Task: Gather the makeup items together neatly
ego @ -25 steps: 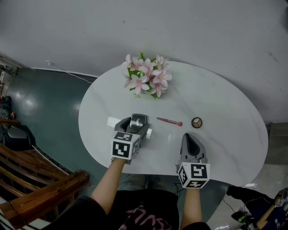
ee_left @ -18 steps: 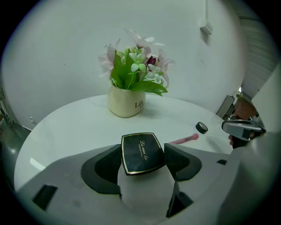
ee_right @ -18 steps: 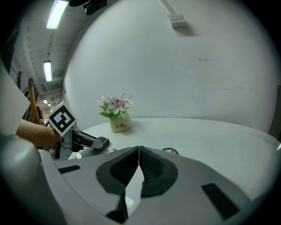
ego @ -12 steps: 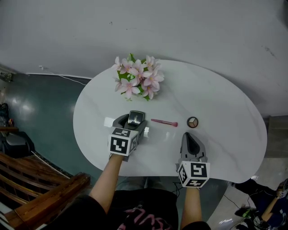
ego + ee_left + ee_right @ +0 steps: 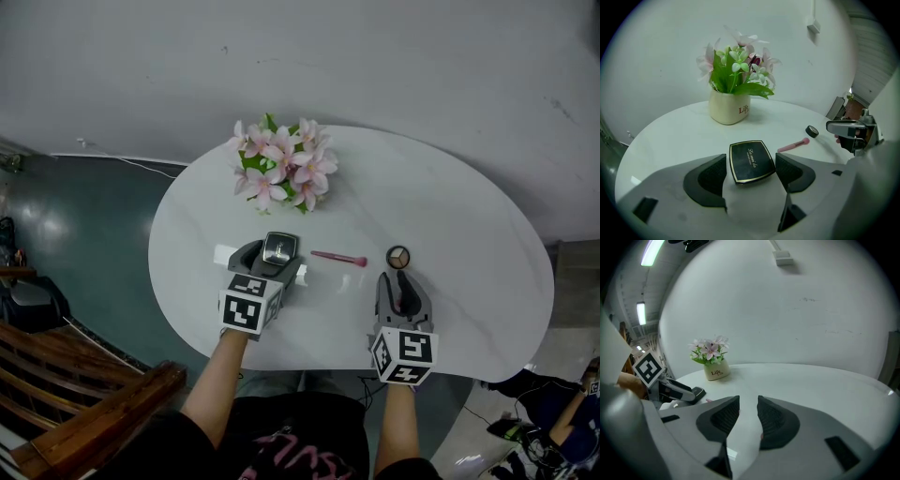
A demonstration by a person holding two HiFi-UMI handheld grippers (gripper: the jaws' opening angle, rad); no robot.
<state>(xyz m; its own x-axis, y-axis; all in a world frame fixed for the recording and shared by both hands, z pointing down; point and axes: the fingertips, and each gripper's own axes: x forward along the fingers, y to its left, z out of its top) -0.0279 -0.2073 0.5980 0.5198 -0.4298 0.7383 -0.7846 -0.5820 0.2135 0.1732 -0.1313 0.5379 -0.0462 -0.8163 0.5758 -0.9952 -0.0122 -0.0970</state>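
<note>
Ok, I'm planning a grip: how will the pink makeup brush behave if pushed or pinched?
The pink makeup brush lies flat on the smooth white table, so a sideways push would probably slide or roll it. Thin and low, it may slip from a pinch; the handle is likely stiff, the tip soft.

A white oval surface (image 5: 450, 216) carries a flower pot (image 5: 729, 107) at the back, then a white box (image 5: 225, 254), a pink brush (image 5: 338, 258) and a round compact (image 5: 398, 257) nearer the front.
</note>
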